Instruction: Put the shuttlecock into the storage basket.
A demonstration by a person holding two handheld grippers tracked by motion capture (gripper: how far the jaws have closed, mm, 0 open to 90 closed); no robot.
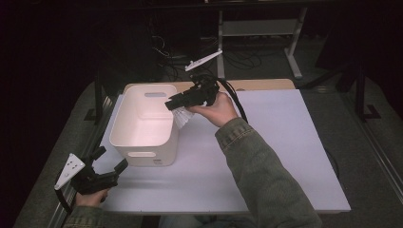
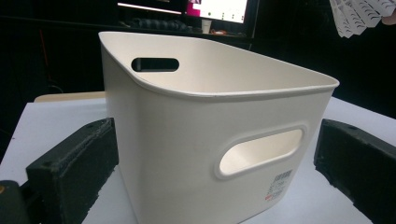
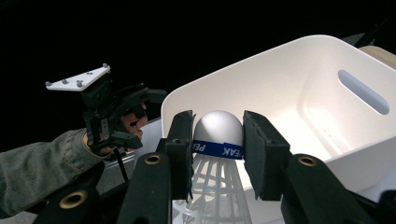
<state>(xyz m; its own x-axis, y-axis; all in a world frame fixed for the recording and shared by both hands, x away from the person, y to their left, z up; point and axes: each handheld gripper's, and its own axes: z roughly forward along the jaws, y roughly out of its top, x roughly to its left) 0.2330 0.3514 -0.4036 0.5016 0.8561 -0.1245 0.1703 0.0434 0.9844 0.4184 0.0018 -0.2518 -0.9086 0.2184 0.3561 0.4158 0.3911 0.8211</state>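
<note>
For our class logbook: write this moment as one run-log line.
right gripper: shut on shuttlecock, at bin rim | left gripper: open, near bin front

White bin (image 1: 145, 124), small barcode label. Shuttlecock (image 3: 218, 140): white cork, white lattice skirt, blue band with white lettering. Black jaws, brass-coloured screws. Pale lavender-grey table (image 1: 266, 156). Olive-green sleeve (image 1: 266, 175).

The tall white plastic bin with cut-out handles (image 1: 145, 124) stands on the left part of the pale lavender tabletop (image 1: 275, 156), its top open. The table's right half is bare. The left gripper (image 1: 108, 164) sits just beside the bin's near wall, jaws spread wide, blocking that corner.
</note>
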